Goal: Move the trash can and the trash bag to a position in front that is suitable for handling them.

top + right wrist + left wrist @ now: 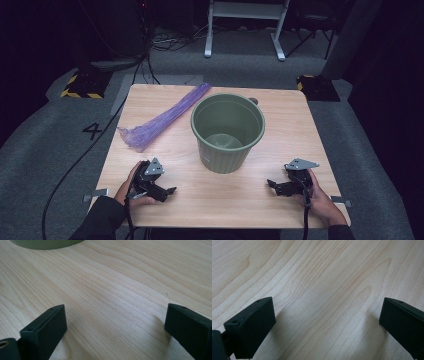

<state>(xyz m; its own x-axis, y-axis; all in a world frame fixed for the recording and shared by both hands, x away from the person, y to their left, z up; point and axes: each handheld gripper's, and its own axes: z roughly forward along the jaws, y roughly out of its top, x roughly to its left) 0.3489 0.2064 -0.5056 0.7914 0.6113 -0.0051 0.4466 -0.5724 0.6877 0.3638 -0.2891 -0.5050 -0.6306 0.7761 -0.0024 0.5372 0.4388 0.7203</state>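
Observation:
A green ribbed bin stands upright and empty in the middle of the wooden table. A bunched purple plastic bag lies stretched from the back edge toward the left, beside the bin. My left gripper rests low over the front left of the table, held by a hand, jaws spread wide with bare wood between them. My right gripper sits at the front right, also open over bare wood. The bin's base shows at the top of the right gripper view.
Grey carpet surrounds the table. Black-and-yellow striped blocks sit on the floor behind the table's left corner, another behind the right. A white frame's legs stand farther back. Cables run across the floor at left.

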